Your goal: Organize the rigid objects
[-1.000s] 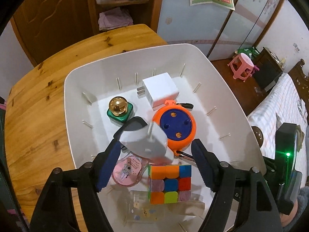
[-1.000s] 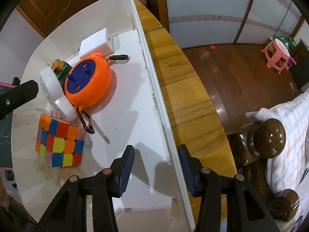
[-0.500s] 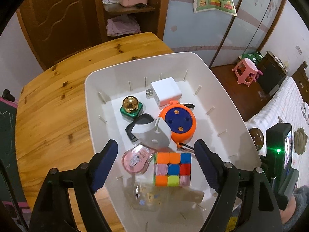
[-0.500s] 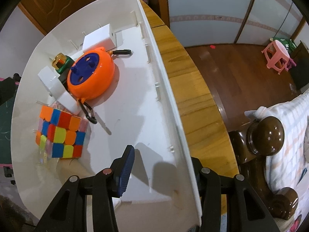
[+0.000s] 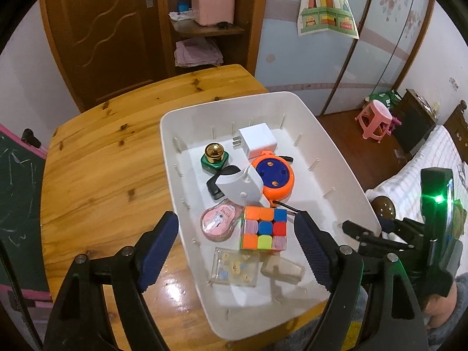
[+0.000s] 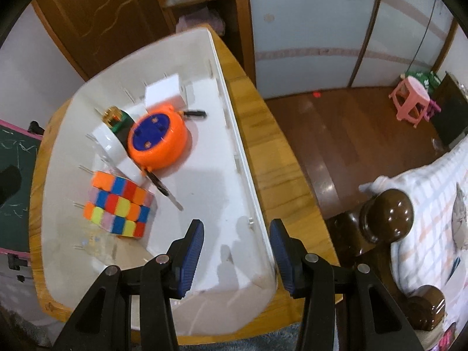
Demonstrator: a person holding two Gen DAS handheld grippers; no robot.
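A white bin (image 5: 333, 158) sits on the wooden table (image 5: 111, 152). It holds a colour cube (image 5: 264, 228), an orange and blue reel (image 5: 273, 177), a white charger (image 5: 257, 140), a green bottle with a gold cap (image 5: 214, 158), a white and black device (image 5: 234, 185), a pink case (image 5: 218, 222) and a clear box (image 5: 235, 267). My left gripper (image 5: 237, 244) is open and empty above the bin's near end. My right gripper (image 6: 237, 251) is open, its fingers either side of the bin's right wall (image 6: 242, 158). The cube (image 6: 118, 204) and the reel (image 6: 159, 140) also show in the right wrist view.
A wooden bedpost (image 6: 386, 216) and a bed with a checked cover (image 6: 433, 204) stand right of the table. A pink stool (image 5: 376, 118) is on the floor. A dark chalkboard (image 5: 17, 193) is left of the table. A door and shelves stand behind.
My left gripper has pulled up and back from the bin, empty. My right gripper has opened wider around the bin's right wall and drawn back a little.
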